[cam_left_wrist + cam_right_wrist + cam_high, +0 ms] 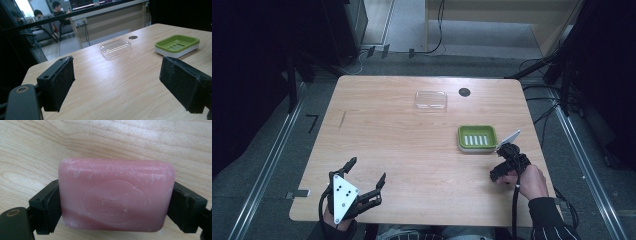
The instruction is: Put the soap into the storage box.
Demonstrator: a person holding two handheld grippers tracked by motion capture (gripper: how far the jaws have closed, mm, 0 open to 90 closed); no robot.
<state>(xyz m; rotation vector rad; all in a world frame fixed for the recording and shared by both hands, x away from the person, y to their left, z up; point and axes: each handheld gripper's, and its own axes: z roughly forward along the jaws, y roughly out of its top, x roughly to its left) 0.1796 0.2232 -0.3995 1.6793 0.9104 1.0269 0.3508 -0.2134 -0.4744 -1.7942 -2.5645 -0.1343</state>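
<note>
A pink bar of soap (116, 192) with an embossed stamp lies flat between the jaws of my right gripper (115, 207), which is shut on its two short ends, with the wood table right behind it. From above, the right gripper (506, 159) points down at the table just in front and to the right of a green soap dish (477, 137) with a slotted white insert. My left gripper (367, 172) hovers open over the near left of the table, its pads (58, 83) wide apart with nothing between them. The dish (177, 45) lies ahead of it to the right.
A clear plastic lid (431, 100) rests at the back middle of the table, and a dark round hole (464, 92) sits just right of it. The table edge (532, 150) runs close to the right hand. People sit on chairs far behind in the left gripper view.
</note>
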